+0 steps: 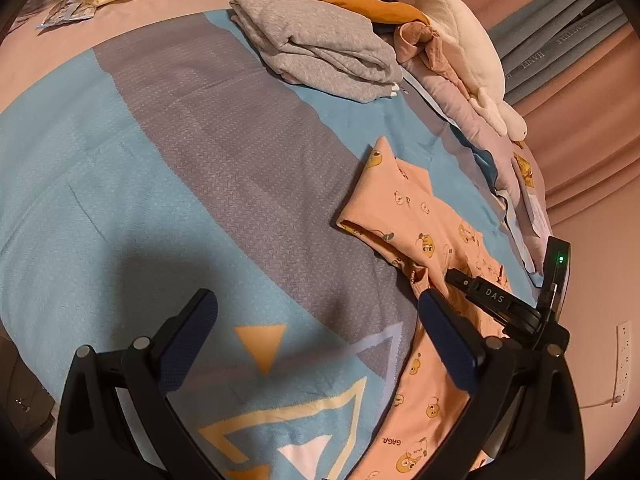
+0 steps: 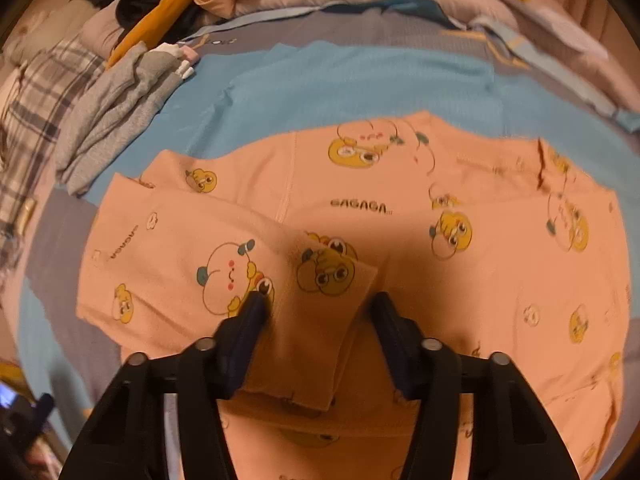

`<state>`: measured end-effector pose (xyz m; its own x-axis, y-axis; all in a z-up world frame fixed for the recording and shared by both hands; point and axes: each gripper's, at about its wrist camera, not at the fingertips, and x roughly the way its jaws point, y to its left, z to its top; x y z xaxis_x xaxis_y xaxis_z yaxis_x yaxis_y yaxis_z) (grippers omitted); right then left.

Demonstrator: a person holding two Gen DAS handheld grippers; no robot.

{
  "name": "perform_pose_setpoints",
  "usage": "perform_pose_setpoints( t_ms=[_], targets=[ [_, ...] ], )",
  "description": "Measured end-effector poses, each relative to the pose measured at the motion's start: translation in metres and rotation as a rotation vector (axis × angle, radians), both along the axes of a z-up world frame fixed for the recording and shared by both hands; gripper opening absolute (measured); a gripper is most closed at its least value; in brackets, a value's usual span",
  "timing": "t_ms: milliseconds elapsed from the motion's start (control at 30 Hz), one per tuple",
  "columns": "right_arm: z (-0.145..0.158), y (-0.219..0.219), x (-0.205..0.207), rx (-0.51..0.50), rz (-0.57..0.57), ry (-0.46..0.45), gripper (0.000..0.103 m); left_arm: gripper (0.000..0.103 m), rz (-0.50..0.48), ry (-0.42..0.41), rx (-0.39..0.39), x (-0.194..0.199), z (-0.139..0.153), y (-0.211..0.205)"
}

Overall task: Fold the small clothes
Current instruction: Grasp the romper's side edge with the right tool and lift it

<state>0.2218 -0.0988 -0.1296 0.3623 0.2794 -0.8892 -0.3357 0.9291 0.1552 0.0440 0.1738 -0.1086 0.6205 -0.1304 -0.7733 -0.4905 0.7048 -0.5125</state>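
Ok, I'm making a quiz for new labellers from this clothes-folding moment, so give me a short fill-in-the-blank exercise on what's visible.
1. The peach garment is printed with cartoon ducks and the word ____.
2. A folded flap of the garment lies between the fingers of the ____ gripper.
3. The left gripper hovers over the bedspread with its jaws ____.
4. The folded clothing beyond it is ____ in colour.

Missing words: GAGAGA; right; open; grey

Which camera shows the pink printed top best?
The right wrist view: the pink top fills the frame, print readable, a folded cuff between the right gripper fingers. The left wrist view shows only its edge, partly behind the other gripper.
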Motion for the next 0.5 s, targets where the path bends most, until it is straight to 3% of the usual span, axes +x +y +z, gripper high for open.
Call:
perform_pose_setpoints(
  t_ms=[67,133,167,500],
  targets=[
    [0.003,0.000,-0.002,0.010,0.016,-0.002,0.032,0.101,0.001,-0.001,-0.004,0.000,0.000,0.000],
    [0.006,0.001,-0.003,0.024,0.036,-0.003,0.011,0.101,0.002,0.000,-0.006,0.000,0.000,0.000],
    [0.008,0.002,-0.004,0.025,0.046,-0.012,0.008,0.101,0.001,-0.002,-0.006,0.000,0.000,0.000],
    [0.057,-0.003,-0.015,0.072,0.091,-0.148,0.008,0.101,-0.002,-0.012,-0.010,0.001,0.002,-0.001]
  ],
)
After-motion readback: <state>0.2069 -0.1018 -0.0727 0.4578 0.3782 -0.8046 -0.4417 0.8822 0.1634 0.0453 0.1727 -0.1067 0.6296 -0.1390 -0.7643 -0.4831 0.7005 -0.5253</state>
